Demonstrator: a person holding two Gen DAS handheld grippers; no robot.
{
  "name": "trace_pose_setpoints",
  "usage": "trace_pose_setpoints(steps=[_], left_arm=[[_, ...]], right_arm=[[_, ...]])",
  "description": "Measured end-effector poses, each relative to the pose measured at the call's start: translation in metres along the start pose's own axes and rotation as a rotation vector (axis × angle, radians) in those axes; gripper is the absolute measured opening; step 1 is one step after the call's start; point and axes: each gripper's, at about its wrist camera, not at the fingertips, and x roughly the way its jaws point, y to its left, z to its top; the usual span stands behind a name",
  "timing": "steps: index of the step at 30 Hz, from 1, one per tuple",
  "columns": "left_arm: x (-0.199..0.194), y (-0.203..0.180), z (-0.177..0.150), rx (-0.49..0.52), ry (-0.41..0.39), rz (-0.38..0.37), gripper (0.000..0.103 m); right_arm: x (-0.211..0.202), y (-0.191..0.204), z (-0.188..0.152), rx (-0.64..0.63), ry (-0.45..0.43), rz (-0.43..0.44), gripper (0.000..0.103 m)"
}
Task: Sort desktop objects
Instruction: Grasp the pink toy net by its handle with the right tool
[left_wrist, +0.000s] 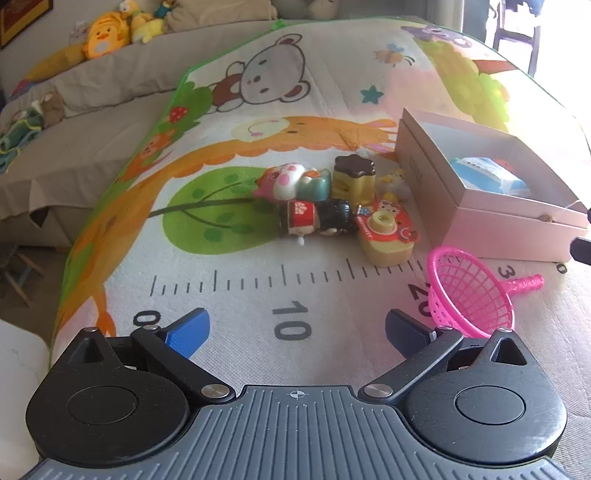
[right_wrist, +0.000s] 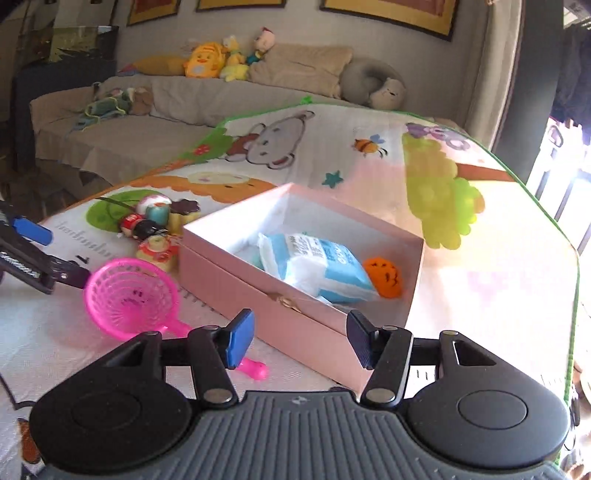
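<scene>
Both the left gripper (left_wrist: 295, 328) and right gripper (right_wrist: 299, 338) gape empty; the open pink cardboard box (right_wrist: 295, 328) half hides a blue-white packet (right_wrist: 317, 264) and an orange toy (right_wrist: 384, 277), glare washing out the mat's far edge

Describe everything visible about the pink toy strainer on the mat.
The pink strainer looks like glossy translucent plastic: a round lattice basket with a thicker rim and a short straight handle ending in a rounded tip. It is empty and lies tipped on its side on the printed play mat, near the ruler markings, with its mouth facing the toy pile. It sits just in front of the pink box, apparently not touching it. Neither claw holds it; in the right wrist view one pad overlaps the handle.
</scene>
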Motion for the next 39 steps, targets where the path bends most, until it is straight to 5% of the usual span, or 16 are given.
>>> trace_pose_setpoints(steps=[3, 6, 8, 10, 13, 17, 20, 23, 25, 29, 31, 32, 34, 39], left_arm=[[0.001, 0.006, 0.004, -0.02, -0.002, 0.029, 0.103], [-0.002, 0.009, 0.012, -0.023, -0.026, 0.037, 0.103], [-0.005, 0.01, 0.017, -0.022, -0.046, 0.032, 0.103], [-0.008, 0.011, 0.02, -0.023, -0.061, 0.031, 0.103], [-0.009, 0.016, 0.021, -0.027, -0.075, 0.037, 0.103], [-0.002, 0.017, 0.02, -0.033, -0.072, 0.003, 0.103], [0.006, 0.002, 0.02, -0.006, -0.067, -0.088, 0.103], [0.02, -0.02, 0.025, 0.03, -0.062, -0.116, 0.103], [0.032, -0.034, 0.03, 0.045, -0.058, -0.116, 0.102], [0.051, -0.052, 0.039, 0.064, -0.027, -0.104, 0.068], [0.056, -0.057, 0.04, 0.075, -0.027, -0.076, 0.06], [0.055, -0.059, 0.038, 0.085, -0.04, -0.067, 0.046], [0.049, -0.06, 0.035, 0.089, -0.045, -0.046, 0.045], [0.018, -0.054, 0.008, 0.064, -0.015, -0.034, 0.044]], right_arm=[[-0.002, 0.046, 0.004, -0.151, -0.012, 0.122, 0.056], [0.016, 0.099, -0.006, -0.339, 0.002, 0.153, 0.055], [0.033, 0.125, -0.012, -0.455, 0.0, 0.109, 0.047], [0.048, 0.132, -0.01, -0.462, 0.027, 0.073, 0.017], [0.043, 0.111, 0.008, -0.307, 0.043, 0.079, 0.012], [-0.005, 0.046, 0.032, 0.099, 0.035, 0.321, 0.01], [-0.023, -0.011, 0.022, 0.437, 0.044, 0.491, 0.007], [-0.021, -0.057, -0.012, 0.716, 0.068, 0.558, 0.006], [-0.021, -0.074, -0.035, 0.808, 0.08, 0.509, 0.007], [-0.03, -0.087, -0.071, 0.833, 0.101, 0.317, 0.018], [-0.035, -0.087, -0.078, 0.792, 0.099, 0.217, 0.042], [-0.04, -0.086, -0.08, 0.754, 0.099, 0.163, 0.048], [-0.042, -0.081, -0.08, 0.68, 0.106, 0.072, 0.063], [-0.041, -0.074, -0.081, 0.577, 0.115, 0.011, 0.073]])
